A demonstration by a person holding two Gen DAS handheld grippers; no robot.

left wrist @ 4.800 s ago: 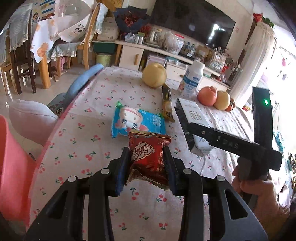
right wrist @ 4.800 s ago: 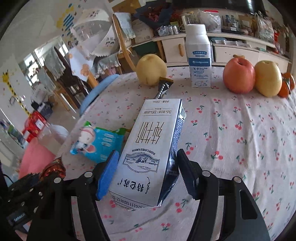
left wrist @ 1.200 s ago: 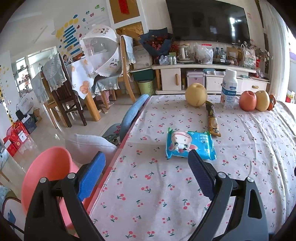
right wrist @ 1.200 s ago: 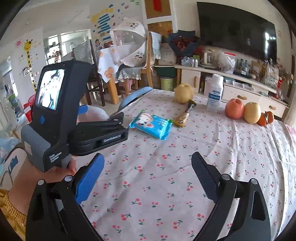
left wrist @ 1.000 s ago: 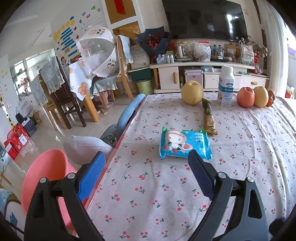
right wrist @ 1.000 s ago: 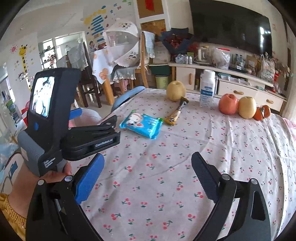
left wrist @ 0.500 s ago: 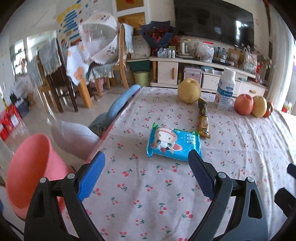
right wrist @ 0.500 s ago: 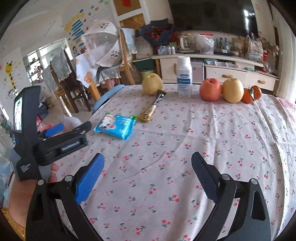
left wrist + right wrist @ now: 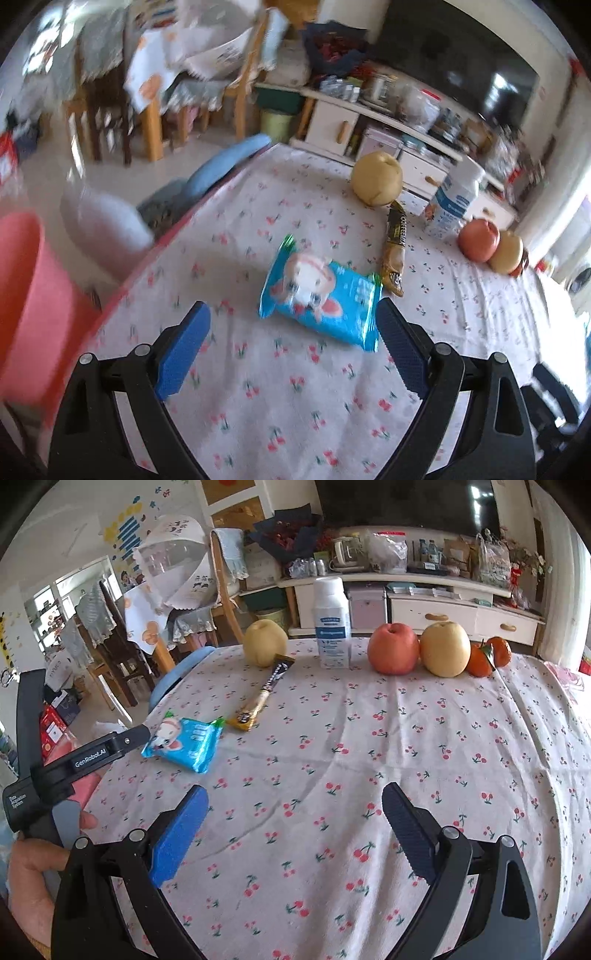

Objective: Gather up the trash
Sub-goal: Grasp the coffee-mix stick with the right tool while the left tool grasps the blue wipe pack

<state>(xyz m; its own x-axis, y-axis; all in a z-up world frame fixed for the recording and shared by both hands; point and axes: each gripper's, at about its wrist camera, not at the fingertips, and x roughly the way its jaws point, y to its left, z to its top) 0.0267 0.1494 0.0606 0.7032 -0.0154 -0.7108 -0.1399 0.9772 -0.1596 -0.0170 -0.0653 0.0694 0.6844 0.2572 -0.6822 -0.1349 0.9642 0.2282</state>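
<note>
**Blue wrapper next in line, both tools empty**

On the cherry-print cloth of the bench (image 9: 424,738), a flat, glossy blue snack wrapper with a cartoon animal (image 9: 320,295) lies near the left edge, with a slim brown-and-gold coffee sachet (image 9: 395,247) just beyond it, their near ends almost touching. Both look like trash still to be collected.

Over the wrapper hangs the left hand-held gripper (image 9: 291,347), tilted downward, its blue-padded fingers (image 9: 183,350) spread wide with nothing between them; the wrapper's near edge sits just ahead of the right-side finger. Its view is smeared by motion. The right hand-held gripper (image 9: 295,830) is likewise wide and empty, above bare cloth, well apart from either piece.

Further back stand a yellow pear (image 9: 265,642), a white plastic bottle with a blue label (image 9: 331,622), a red apple (image 9: 393,648), a second yellow pear (image 9: 445,648) and small oranges (image 9: 489,656). Beside the bench, a pink plastic bin (image 9: 26,306) waits low on the left.

From here, the likely trouble is the wrapper itself: thin and slick, lying flat, it could slide under the pads or bunch the loose cloth. Closing off-centre could pinch only a corner. A wide sweep might also drag the sachet along.
</note>
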